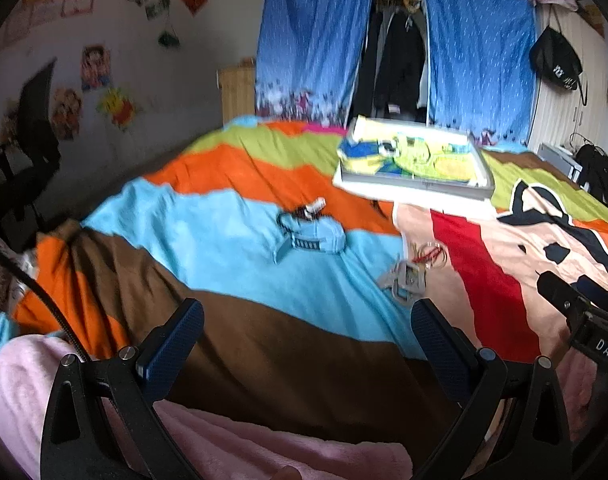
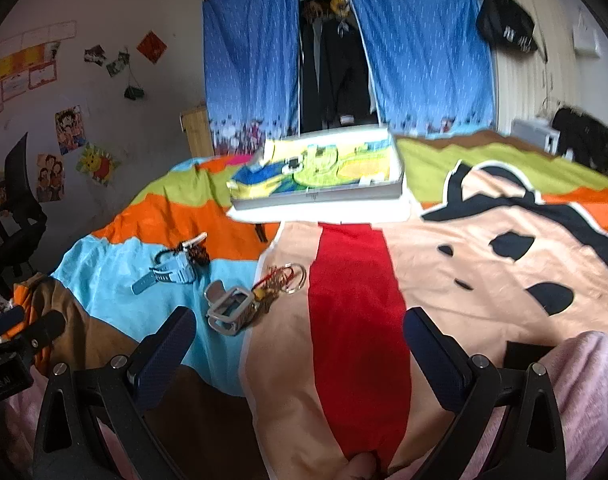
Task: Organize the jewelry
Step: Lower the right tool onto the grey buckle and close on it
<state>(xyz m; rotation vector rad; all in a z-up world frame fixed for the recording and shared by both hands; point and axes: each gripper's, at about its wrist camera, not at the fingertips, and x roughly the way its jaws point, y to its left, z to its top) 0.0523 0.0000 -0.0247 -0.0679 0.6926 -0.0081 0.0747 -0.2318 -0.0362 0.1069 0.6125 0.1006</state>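
Here, in the left wrist view, the left gripper hangs wide open and empty above the striped bedspread. One pale-blue plastic wristwatch lies left of the shallow grey tray; one grey metal clasp lies below it.

In the right wrist view, the right gripper, equally spread and empty, should probably descend squarely over the clasp, beside one bunch of thin wire rings, below the tray.

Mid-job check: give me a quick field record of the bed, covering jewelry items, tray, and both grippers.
surface: striped bedspread
blue watch: on the light-blue stripe
grey watch: nearer the grippers, at the stripe's edge
bangles with red cord: beside grey watch, touching it
dark beaded piece: behind blue watch, blurred
tray: far side of bed, cloth inside
left gripper: open, empty
right gripper: open, empty
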